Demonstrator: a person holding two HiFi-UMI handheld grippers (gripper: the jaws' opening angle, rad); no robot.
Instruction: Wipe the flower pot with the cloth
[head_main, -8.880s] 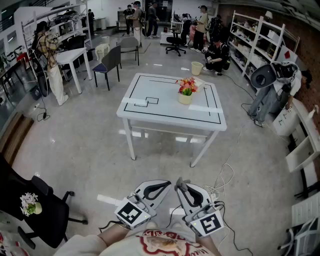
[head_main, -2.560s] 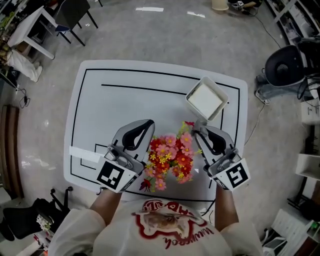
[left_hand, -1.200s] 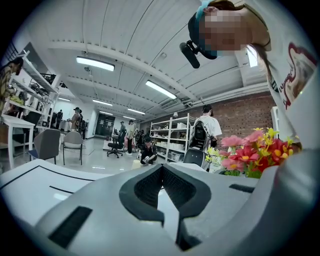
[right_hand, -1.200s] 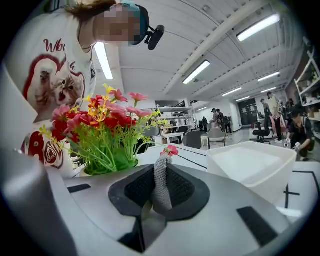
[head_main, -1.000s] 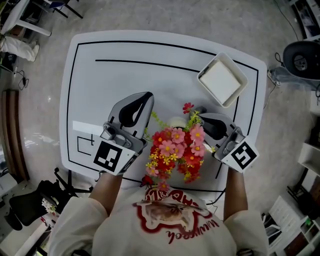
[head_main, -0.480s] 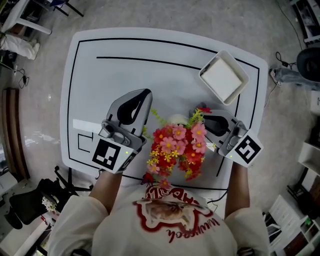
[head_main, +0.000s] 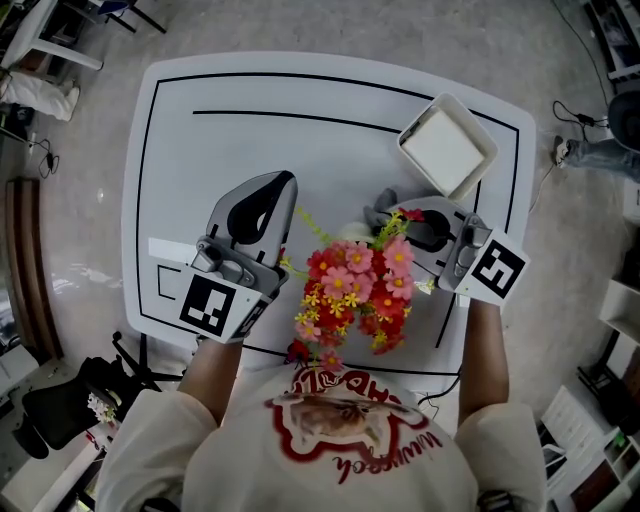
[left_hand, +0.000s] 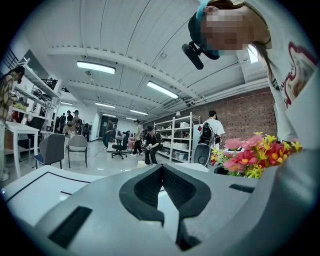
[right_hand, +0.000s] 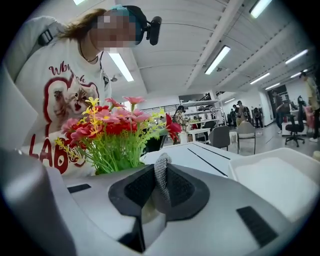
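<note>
Grey cloth (right_hand: 161, 175) sits pinched in the right gripper's (head_main: 380, 208) fingers, just to the upper right of the cream flower pot (head_main: 350, 233), which stands mid-frame on the white tabletop (head_main: 200, 140). I can't tell whether cloth meets pot, so I'd judge the wiping is all left to do. The left gripper (head_main: 284, 180), fingers clenched on nothing, hangs at the pot's left. The pot stands upright, long axis vertical, flowers (head_main: 355, 290) on top.

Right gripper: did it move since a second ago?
Yes. In the head view the right gripper, shut on the cloth, has swung to point more leftward and moved up, nearer the tray's near corner.
</note>
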